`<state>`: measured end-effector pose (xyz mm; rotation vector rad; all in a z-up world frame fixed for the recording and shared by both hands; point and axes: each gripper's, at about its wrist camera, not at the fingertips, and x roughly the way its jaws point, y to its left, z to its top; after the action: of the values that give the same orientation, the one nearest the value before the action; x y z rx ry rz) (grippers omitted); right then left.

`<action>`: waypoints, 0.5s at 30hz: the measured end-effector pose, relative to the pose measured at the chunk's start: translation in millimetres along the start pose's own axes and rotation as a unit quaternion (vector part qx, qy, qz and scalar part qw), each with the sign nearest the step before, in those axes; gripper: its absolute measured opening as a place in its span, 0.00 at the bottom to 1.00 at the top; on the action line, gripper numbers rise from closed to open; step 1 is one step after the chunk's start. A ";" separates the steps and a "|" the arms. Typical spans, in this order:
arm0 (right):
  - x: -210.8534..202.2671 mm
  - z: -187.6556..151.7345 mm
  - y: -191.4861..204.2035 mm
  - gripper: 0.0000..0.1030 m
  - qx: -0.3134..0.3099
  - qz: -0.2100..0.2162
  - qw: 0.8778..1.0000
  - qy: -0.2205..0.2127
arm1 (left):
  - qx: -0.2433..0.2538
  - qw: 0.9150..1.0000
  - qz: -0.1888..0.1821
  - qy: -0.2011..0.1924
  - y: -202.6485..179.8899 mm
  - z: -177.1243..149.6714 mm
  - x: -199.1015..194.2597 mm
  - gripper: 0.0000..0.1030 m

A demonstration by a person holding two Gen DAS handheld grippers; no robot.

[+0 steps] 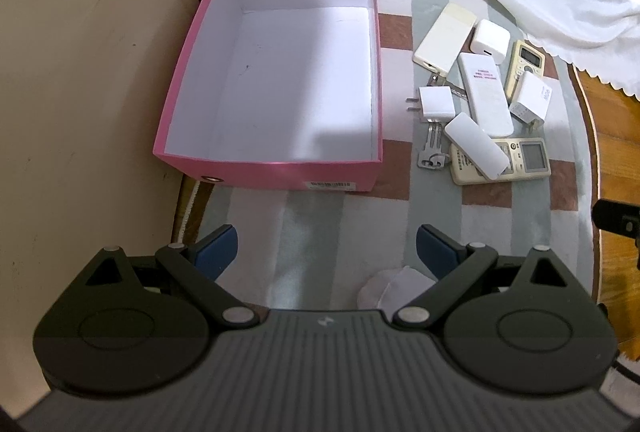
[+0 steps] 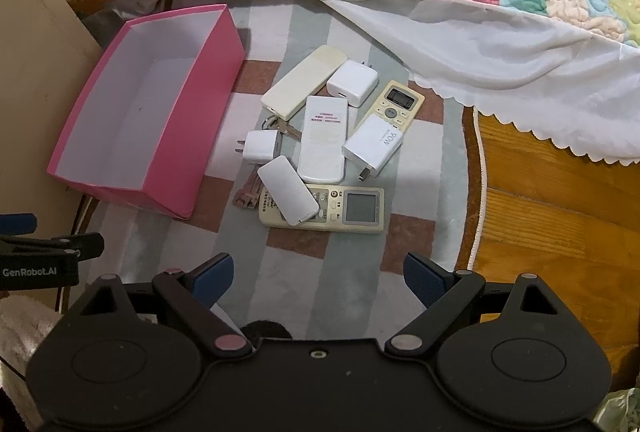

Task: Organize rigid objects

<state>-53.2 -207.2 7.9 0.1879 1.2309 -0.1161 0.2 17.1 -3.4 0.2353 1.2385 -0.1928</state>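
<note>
I hold my left gripper [image 1: 326,252] low with its jaws spread wide, gripping nothing; my right gripper [image 2: 318,282] hovers alongside, equally wide and empty.

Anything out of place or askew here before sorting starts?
Nothing is damaged or spilled. The pink box is empty, while the chargers, remotes and keys lie heaped beside it: a small white case rests across the large remote, and keys are partly buried underneath.

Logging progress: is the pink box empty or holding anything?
Empty: the pink box shows only bare white floor; every item lies outside it on the rug.
</note>
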 end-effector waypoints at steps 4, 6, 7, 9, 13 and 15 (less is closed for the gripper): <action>0.1 -0.2 0.0 0.92 0.000 0.001 1.000 0.000 | 0.000 1.000 0.000 0.000 -0.1 -0.3 0.4 0.94; 0.3 -0.7 -0.1 0.92 -0.001 0.001 1.000 0.000 | 0.000 1.000 0.000 0.001 -0.1 -0.3 0.5 0.94; 0.5 -0.8 -0.3 0.92 -0.001 0.001 1.000 0.001 | 0.000 1.000 0.000 0.002 -0.3 -0.6 0.5 0.94; 0.7 -0.4 -0.2 0.92 0.000 0.000 1.000 0.001 | 0.000 1.000 0.000 0.002 -0.4 -1.6 0.8 0.94; 0.6 -0.5 -0.5 0.92 -0.001 -0.001 1.000 0.000 | 0.000 1.000 -0.001 0.002 -0.2 -1.6 0.7 0.94; 0.9 -0.6 0.0 0.92 -0.001 -0.001 1.000 0.000 | 0.001 1.000 0.000 0.003 -0.2 -1.2 0.9 0.94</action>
<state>-53.5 -207.1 6.9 0.1855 1.2315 -0.1175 -0.7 17.2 -4.6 0.2381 1.2448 -0.1947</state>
